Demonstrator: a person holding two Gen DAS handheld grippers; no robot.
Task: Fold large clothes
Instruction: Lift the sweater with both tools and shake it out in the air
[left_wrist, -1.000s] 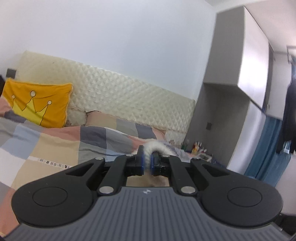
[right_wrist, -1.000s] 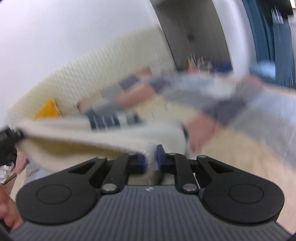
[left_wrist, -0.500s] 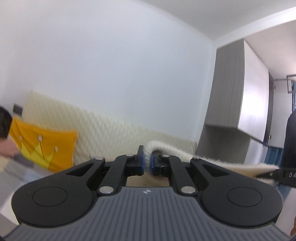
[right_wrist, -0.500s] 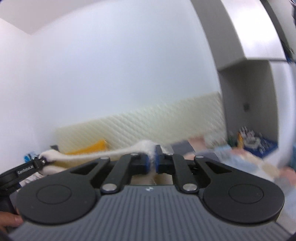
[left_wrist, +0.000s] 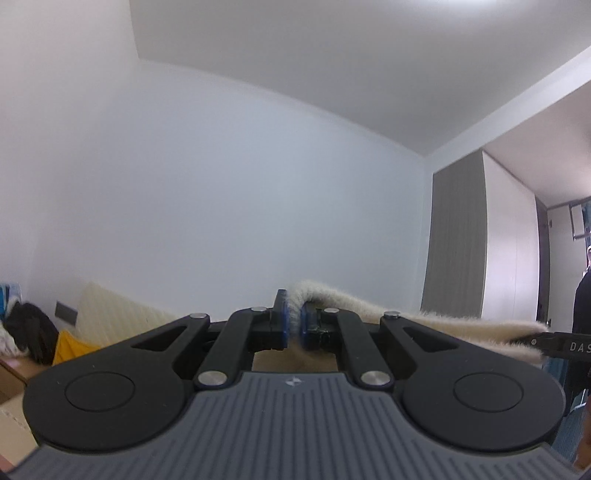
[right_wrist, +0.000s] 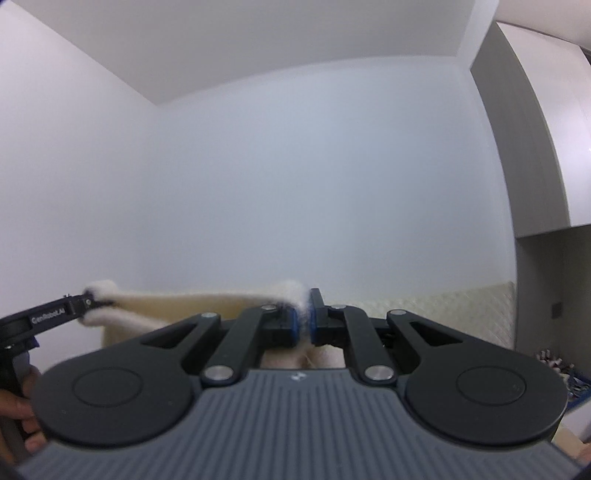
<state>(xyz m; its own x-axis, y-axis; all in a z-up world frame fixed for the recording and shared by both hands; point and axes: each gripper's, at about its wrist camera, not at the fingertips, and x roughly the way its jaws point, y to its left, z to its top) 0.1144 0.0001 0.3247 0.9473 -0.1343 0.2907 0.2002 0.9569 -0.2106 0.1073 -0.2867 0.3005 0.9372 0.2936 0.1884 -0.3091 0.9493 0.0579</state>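
Observation:
A cream fleecy garment (left_wrist: 461, 330) is held up in the air by its top edge, stretched between both grippers. My left gripper (left_wrist: 291, 323) is shut on one end of that edge. My right gripper (right_wrist: 303, 317) is shut on the other end; the garment (right_wrist: 192, 299) runs left from it. In the left wrist view the right gripper's tip (left_wrist: 565, 345) shows at the far right, clamped on the fleece. In the right wrist view the left gripper's tip (right_wrist: 55, 314) shows at the far left, also clamped on it. The rest of the garment hangs below, hidden.
Both cameras point up at the white wall and ceiling. A quilted cream headboard (left_wrist: 110, 314) and a yellow pillow (left_wrist: 68, 349) sit low left. A grey wardrobe (left_wrist: 458, 240) stands right; it also shows in the right wrist view (right_wrist: 532, 147). A cardboard box (left_wrist: 11, 406) is at far left.
Both grippers have risen and tilted upward with the garment; the bed has dropped out of view and the fleece edge is now pulled taut between them.

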